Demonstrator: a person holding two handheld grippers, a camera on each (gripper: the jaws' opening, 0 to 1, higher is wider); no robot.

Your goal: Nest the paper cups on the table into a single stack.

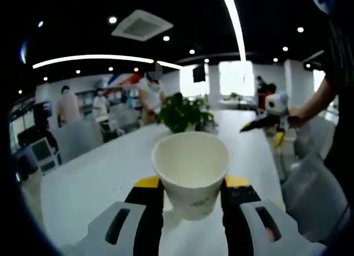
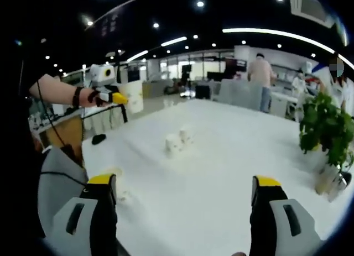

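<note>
In the left gripper view, a white paper cup (image 1: 191, 170) is held upright between the yellow-tipped jaws of the left gripper (image 1: 191, 185), its mouth open upward; the jaws are closed against its two sides, above the white table (image 1: 94, 184). Farther ahead along the table a potted plant (image 1: 182, 113) is seen, and to the right of it the right gripper (image 1: 271, 119) is held up in a hand (image 1: 296, 116).

In the right gripper view, the right gripper (image 2: 185, 192) is seen with its jaws spread wide and nothing held between them. Ahead of it, well apart, two small cups (image 2: 178, 141) lie just beside each other on the table surface (image 2: 221, 173); whether they touch cannot be told. Another faint whitish object, too blurred to identify, lies close to the left jaw. The left gripper (image 2: 108, 84), with its held cup (image 2: 133, 95), is seen at the upper left, above the table edge. The potted plant (image 2: 326, 131) stands off to the right.
</note>
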